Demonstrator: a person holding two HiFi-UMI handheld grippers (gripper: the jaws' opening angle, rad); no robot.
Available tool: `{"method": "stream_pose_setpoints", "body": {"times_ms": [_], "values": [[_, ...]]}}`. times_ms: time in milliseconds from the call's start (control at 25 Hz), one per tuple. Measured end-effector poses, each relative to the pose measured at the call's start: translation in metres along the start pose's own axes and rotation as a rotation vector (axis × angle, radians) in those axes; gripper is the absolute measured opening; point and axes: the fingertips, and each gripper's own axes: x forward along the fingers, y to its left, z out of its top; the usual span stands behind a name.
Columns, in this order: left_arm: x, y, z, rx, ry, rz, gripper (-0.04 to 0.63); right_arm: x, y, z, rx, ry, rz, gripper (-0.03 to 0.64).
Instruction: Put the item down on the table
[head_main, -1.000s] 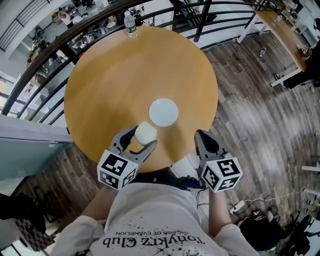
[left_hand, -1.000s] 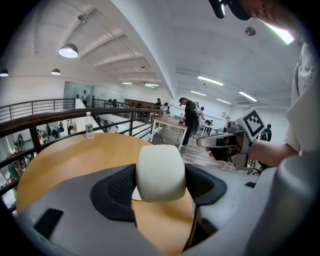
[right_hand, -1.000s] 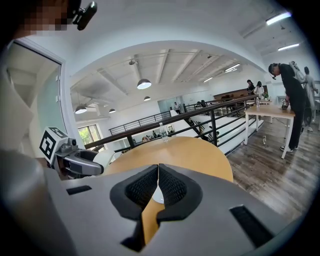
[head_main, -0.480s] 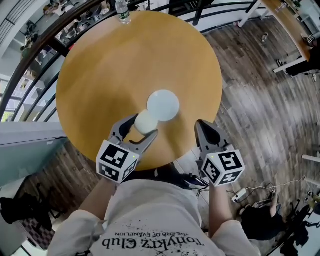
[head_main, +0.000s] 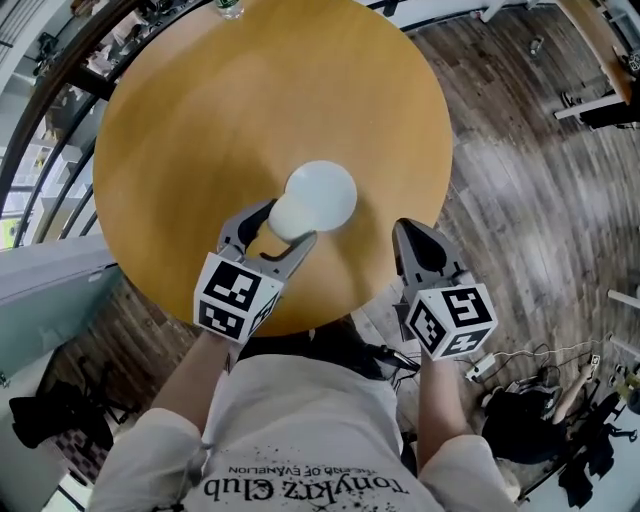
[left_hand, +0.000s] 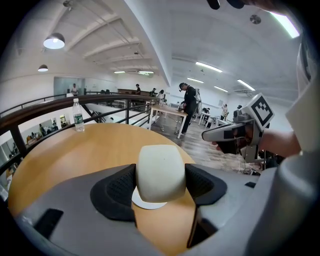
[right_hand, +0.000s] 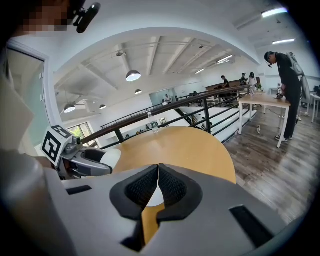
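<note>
Count: two grippers, one item, one white disc, one bottle, one table.
Left gripper (head_main: 287, 223): fingers (left_hand: 117, 187) pressed on both sides of the item, holding it.
Right gripper (head_main: 407, 238): fingers (right_hand: 172, 186) brought together, pads touching, nothing between them; held over the near right edge of the table.
Item (left_hand: 161, 172): off-white, smooth, with rounded corners. It sits between the left fingers, over the near middle of the table.
Item orientation: in the left gripper view it is slightly taller than wide, long axis upright, the lower end a little narrower. No opening or marking shows which end is which.
White disc (head_main: 328, 189): flat on the table, round. In the head view the item overlaps its near left edge; contact between them cannot be told.
Table (head_main: 230, 110): round, wooden top.
Bottle (left_hand: 76, 115): clear plastic, upright at the far edge of the table, well apart from the item.
</note>
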Motion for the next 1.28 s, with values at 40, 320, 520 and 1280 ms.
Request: {"method": "stream_pose_setpoints", "body": {"times_ms": [40,320,520,1280], "values": [[0.006,0.003,-0.002,0.002,0.007,0.0,0.313,0.003,-0.002,-0.001,0.003,0.002,-0.001,0.026],[0.045,0.02,-0.016,-0.007,0.055,0.004,0.313,0.024,-0.018,-0.006,0.025,0.011,-0.005,0.026],[0.069,0.022,-0.031,0.0,0.097,0.004,0.313,0.03,-0.023,-0.015,0.039,0.025,-0.003,0.026],[0.139,0.03,-0.081,0.106,0.266,-0.035,0.313,0.035,-0.039,-0.048,0.097,0.072,-0.017,0.026]]}}
